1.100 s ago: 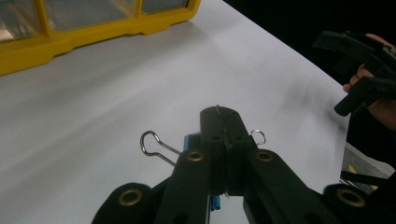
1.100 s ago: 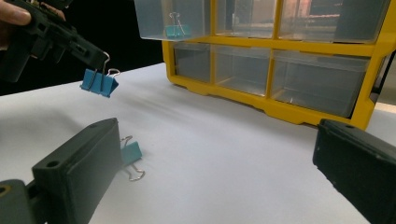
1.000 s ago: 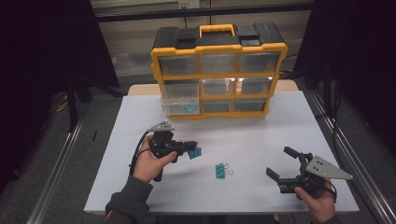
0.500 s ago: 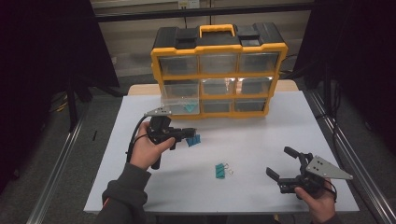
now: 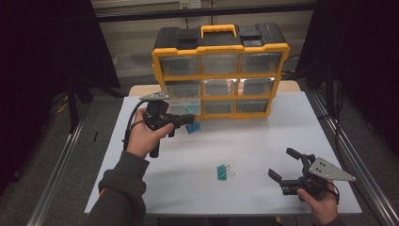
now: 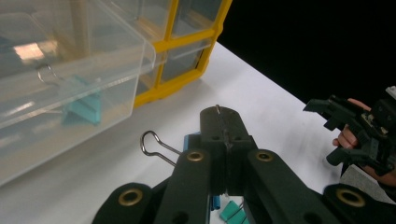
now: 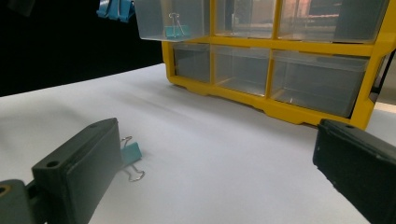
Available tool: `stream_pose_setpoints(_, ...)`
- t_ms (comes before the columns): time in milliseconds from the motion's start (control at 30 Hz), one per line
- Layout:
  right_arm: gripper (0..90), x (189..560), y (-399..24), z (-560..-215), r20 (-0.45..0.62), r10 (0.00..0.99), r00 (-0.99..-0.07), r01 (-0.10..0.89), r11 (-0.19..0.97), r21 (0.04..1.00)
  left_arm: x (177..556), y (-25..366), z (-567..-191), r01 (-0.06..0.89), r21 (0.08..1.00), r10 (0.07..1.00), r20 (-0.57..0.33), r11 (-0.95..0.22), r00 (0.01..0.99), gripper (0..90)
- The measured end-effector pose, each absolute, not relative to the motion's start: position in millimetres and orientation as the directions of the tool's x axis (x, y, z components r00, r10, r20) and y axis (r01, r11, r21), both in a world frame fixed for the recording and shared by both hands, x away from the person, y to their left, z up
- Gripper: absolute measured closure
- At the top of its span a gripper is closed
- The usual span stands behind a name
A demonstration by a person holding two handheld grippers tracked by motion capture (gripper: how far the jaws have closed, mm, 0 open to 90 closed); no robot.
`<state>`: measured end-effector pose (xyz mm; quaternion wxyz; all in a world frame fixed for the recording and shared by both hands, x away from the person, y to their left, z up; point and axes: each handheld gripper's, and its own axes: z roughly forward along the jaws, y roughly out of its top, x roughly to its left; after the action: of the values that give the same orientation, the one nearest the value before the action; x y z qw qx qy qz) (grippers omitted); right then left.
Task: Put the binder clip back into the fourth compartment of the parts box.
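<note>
Binder clip [image 5: 193, 127] – teal, wire handles | left tongs [image 5: 184, 120] clamped on it | right tongs [image 5: 286, 165] apart

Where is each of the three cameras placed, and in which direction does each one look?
High view: above the person's side, looking forward and down on the white table and yellow drawer organizer; both forearms show, with left gripper and right gripper.
Left gripper view: rides the left gripper, shut on a teal binder clip, facing the pulled-out clear drawer.
Right gripper view: low by the table, between open jaws, facing the organizer.
Shared: both gripper views show the organizer, the drawer and the teal clip inside it.
</note>
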<state>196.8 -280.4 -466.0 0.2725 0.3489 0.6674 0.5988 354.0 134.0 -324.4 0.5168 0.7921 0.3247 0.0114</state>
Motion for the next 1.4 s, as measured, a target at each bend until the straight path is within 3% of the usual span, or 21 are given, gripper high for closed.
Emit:
stream_pose_setpoints(867, 0.6, 196.7, -281.2, -465.9, 0.051, 0.789, -0.612, 0.135, 0.040, 0.990, 383.4, 127.6, -267.2, 0.463, 0.854, 0.571, -0.263, -0.239, 0.778, 90.0)
stream_pose_setpoints(1400, 0.6, 196.9, -280.9, -465.9, 0.049, 0.789, -0.612, 0.133, 0.042, 0.990, 411.9, 126.8, -266.9, 0.452, 0.864, 0.647, -0.216, -0.222, 0.731, 90.0)
